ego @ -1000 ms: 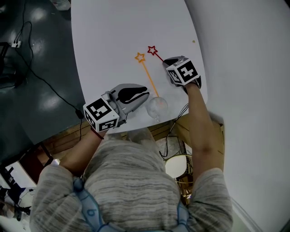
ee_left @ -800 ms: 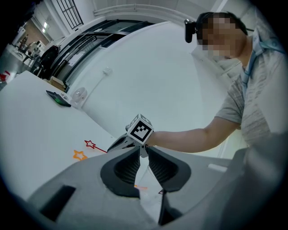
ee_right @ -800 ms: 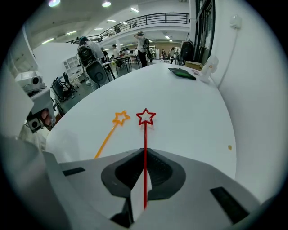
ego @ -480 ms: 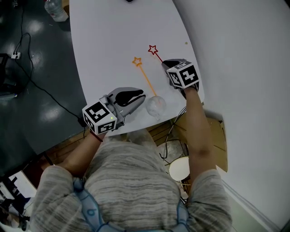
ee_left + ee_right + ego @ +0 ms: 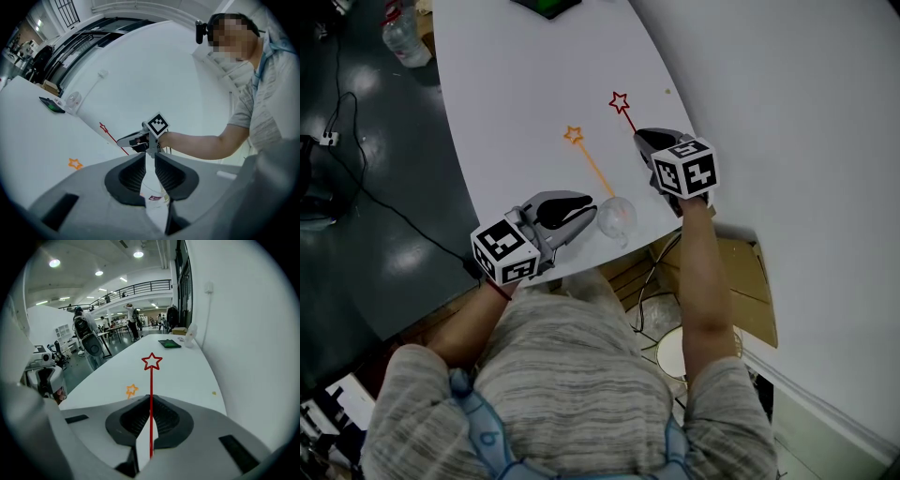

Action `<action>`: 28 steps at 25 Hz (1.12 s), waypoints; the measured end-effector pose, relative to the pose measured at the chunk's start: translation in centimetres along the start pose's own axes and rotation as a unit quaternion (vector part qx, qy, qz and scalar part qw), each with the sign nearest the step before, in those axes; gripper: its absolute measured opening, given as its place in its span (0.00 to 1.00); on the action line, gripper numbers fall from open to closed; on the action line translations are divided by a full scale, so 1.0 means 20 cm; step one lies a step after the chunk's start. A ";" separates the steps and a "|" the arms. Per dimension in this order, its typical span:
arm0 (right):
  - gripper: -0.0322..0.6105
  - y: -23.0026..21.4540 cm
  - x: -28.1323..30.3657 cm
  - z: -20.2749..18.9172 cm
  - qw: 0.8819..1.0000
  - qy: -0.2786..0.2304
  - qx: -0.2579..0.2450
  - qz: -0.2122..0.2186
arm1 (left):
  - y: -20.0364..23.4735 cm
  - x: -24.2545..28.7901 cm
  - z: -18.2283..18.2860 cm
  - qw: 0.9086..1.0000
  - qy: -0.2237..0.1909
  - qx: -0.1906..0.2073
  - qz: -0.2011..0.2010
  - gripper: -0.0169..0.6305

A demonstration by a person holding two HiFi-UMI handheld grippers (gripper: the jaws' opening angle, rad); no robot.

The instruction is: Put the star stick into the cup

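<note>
White table (image 5: 516, 103), head view: clear cup (image 5: 616, 217) at left claw (image 5: 577, 208) tip; red star stick (image 5: 624, 108) juts ahead of right claw (image 5: 645, 141).
Left gripper view: jaws pinch the cup's wall.
Right gripper view: jaws clamped low on the stick's shaft, which looks thin, light and probably bendy.

I wear a streaked grey shirt (image 5: 572, 375) with pale-blue straps (image 5: 487, 429); my grey left hand-held gripper (image 5: 588, 209) and right hand-held gripper (image 5: 643, 141) carry black-and-white marker cubes (image 5: 504, 253).
</note>
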State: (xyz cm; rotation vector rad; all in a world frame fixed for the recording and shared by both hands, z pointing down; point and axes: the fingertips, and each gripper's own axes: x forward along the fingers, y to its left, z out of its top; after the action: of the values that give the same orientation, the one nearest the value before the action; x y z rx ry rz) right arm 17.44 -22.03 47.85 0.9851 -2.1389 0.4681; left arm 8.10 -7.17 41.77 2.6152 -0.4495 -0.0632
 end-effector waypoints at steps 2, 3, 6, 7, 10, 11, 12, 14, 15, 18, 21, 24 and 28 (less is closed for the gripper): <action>0.07 0.01 -0.05 0.02 1.000 -0.017 0.006 -0.006 | -0.02 0.00 0.00 1.000 0.003 0.002 -0.003 0.13; 0.07 0.02 -0.07 0.02 1.000 -0.027 0.011 -0.009 | -0.03 -0.01 0.00 1.000 0.004 0.002 -0.005 0.13; 0.07 0.05 -0.16 0.05 0.998 -0.061 0.026 -0.016 | -0.06 -0.02 -0.01 1.000 0.007 0.005 -0.011 0.13; 0.07 0.06 -0.19 0.06 0.997 -0.071 0.030 -0.019 | -0.07 -0.03 -0.01 1.000 0.009 0.005 -0.012 0.13; 0.07 0.09 -0.26 0.08 0.994 -0.096 0.040 -0.027 | -0.10 -0.04 -0.02 1.000 0.013 0.006 -0.017 0.13; 0.07 0.09 -0.28 0.08 0.993 -0.102 0.042 -0.030 | -0.11 -0.04 -0.03 1.000 0.015 0.006 -0.018 0.13; 0.07 0.10 -0.30 0.08 0.993 -0.108 0.044 -0.032 | -0.11 -0.04 -0.03 1.000 0.016 0.007 -0.020 0.13; 0.07 0.11 -0.33 0.09 0.991 -0.118 0.048 -0.037 | -0.12 -0.04 -0.04 1.000 0.019 0.009 -0.023 0.13; 0.07 0.12 -0.35 0.09 0.990 -0.124 0.050 -0.039 | -0.13 -0.04 -0.04 0.999 0.020 0.010 -0.025 0.13; 0.07 0.15 -0.41 0.09 0.988 -0.140 0.057 -0.043 | -0.16 -0.05 -0.04 0.999 0.021 0.013 -0.030 0.13; 0.07 0.19 -0.49 0.09 0.984 -0.161 0.064 -0.049 | -0.20 -0.06 -0.04 0.999 0.022 0.016 -0.034 0.13; 0.07 0.22 -0.56 0.12 0.978 -0.187 0.071 -0.055 | -0.20 -0.07 -0.04 0.999 0.024 0.018 -0.038 0.13; 0.07 0.25 -0.64 0.16 0.972 -0.215 0.075 -0.064 | -0.21 -0.07 -0.04 0.998 0.028 0.018 -0.044 0.13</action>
State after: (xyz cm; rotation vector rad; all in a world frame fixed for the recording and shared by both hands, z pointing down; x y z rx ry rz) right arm 17.87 -14.24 36.07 1.4071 -2.4236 0.3824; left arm 8.13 -2.87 40.46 2.6645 -0.3196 -0.0104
